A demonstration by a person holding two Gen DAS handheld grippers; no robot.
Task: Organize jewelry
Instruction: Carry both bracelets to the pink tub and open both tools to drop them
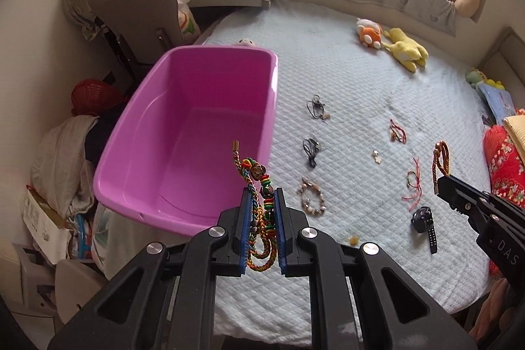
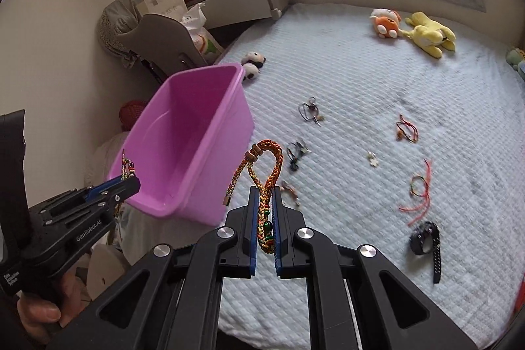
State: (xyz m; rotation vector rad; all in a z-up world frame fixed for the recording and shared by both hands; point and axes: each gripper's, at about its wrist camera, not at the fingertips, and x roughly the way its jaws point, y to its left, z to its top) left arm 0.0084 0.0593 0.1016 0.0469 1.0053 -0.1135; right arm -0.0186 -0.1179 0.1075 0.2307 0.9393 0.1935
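Jewelry is mostly unsorted: my pink bin (image 1: 197, 127) looks empty, while bracelets, cords and a watch (image 1: 425, 223) lie scattered on the bedspread (image 1: 361, 81). My left gripper (image 1: 262, 195) clamps a beaded braided bracelet (image 1: 259, 186) by the bin's rim; my right gripper (image 2: 265, 189) pinches an orange braided cord (image 2: 267, 166), possibly the same piece.

Left gripper (image 1: 262, 195) clamps a beaded braided bracelet (image 1: 259, 199) beside the purple tub (image 1: 131, 133); right gripper (image 1: 441, 184) grips an orange braided cord (image 1: 438, 159) above the bed (image 1: 361, 81).
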